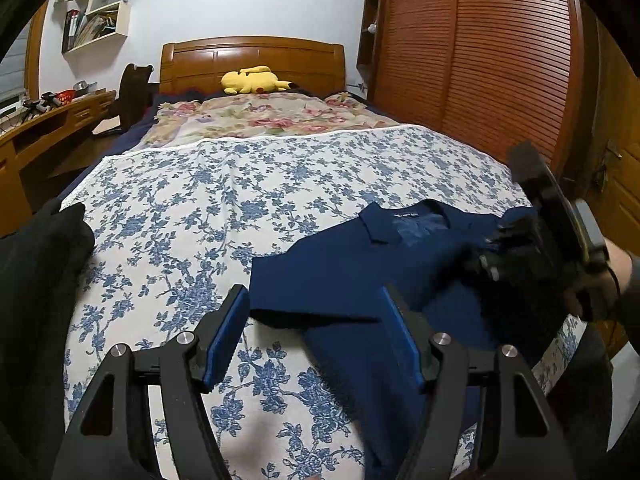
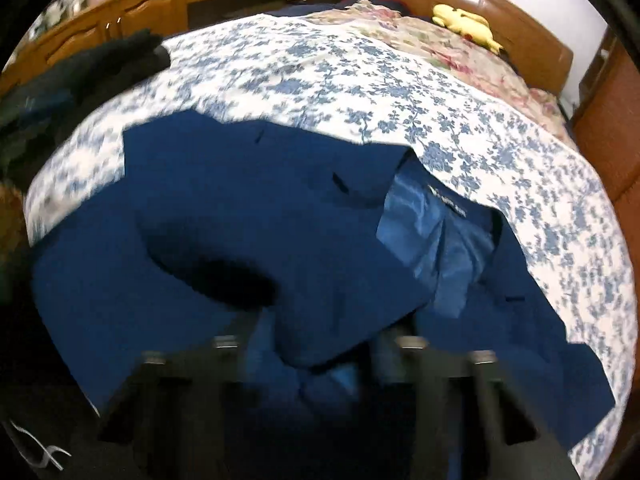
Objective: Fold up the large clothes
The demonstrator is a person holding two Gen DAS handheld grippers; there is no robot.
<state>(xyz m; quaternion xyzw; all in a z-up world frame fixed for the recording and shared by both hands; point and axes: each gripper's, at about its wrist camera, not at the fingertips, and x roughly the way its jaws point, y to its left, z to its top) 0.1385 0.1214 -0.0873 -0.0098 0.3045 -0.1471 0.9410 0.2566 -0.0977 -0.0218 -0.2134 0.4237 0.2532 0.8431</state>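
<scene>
While a navy jacket (image 1: 352,276) lies spread on the bed (image 1: 192,208) for folding, the left tool (image 1: 316,340) hovers open and the right tool (image 2: 316,344) apparently pinches its fabric.

Bed (image 1: 208,208): covered by a white sheet with blue flower print; a pink-floral blanket (image 1: 264,116) lies toward the wooden headboard (image 1: 252,60).
Yellow plush toy (image 1: 254,80): resting at the head end, against the headboard.
Navy jacket (image 1: 352,276): spread flat near the foot edge on the right half of the bed, collar pointing toward the headboard, lining visible at the neck.
Left gripper (image 1: 316,332): fingers spread wide apart with blue pads, above the jacket's lower portion, holding nothing.
Right gripper (image 1: 504,248): at the jacket's right side by the collar; finger position unclear.
Black garment (image 1: 36,264): at the bed's left edge.
Wardrobe (image 1: 480,60): slatted wood, right of the bed.
</scene>
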